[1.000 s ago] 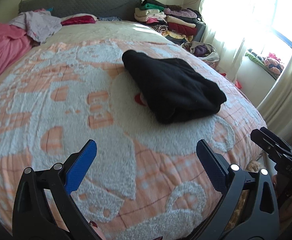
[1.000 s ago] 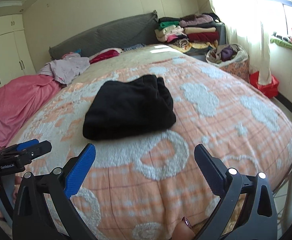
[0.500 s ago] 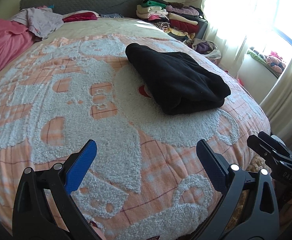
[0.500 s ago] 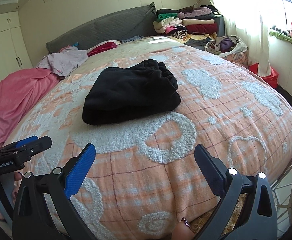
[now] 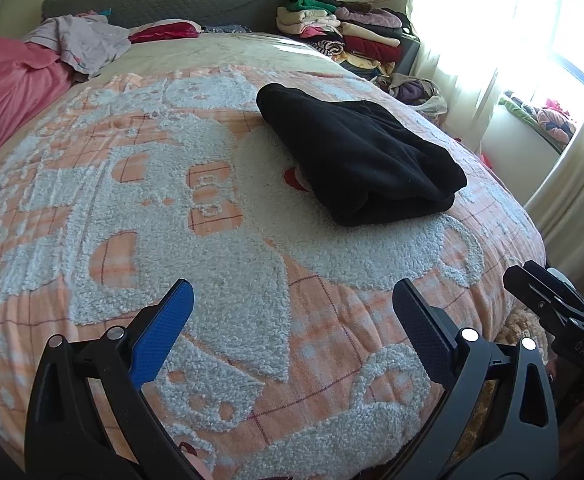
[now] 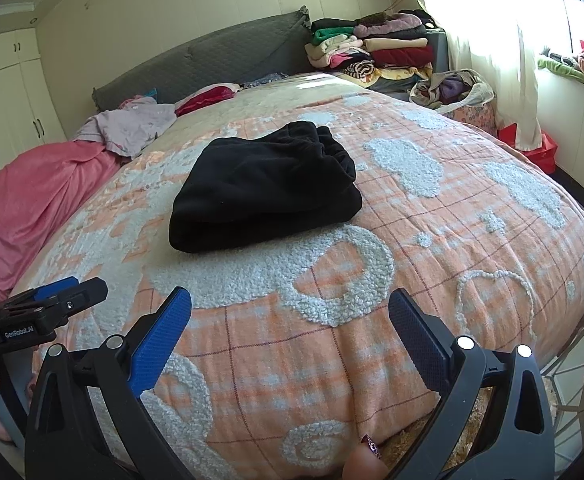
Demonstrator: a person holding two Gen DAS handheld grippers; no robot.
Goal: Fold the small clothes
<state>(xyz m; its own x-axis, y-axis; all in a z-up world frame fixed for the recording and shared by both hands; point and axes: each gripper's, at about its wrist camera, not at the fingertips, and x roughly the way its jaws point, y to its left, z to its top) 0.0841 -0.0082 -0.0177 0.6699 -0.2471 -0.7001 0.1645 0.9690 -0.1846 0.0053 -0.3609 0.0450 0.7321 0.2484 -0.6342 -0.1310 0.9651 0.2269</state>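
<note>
Now both cameras sit closer to the bed (image 5: 252, 280) than a second ago. Left gripper (image 5: 292, 312) and right gripper (image 6: 290, 316) gape wide, empty. Folded black garment (image 6: 264, 192) lies mid-bed, unmoved, well beyond both.

A home bedroom: ahead of the jaws spreads a bed (image 6: 431, 240) under an orange-and-white tufted blanket, with a grey padded headboard (image 6: 228, 52) beyond (white wardrobe doors (image 6: 8, 92) far left), stacked folded clothes (image 6: 371, 50) and a curtained window (image 6: 491, 40) to the right.
</note>
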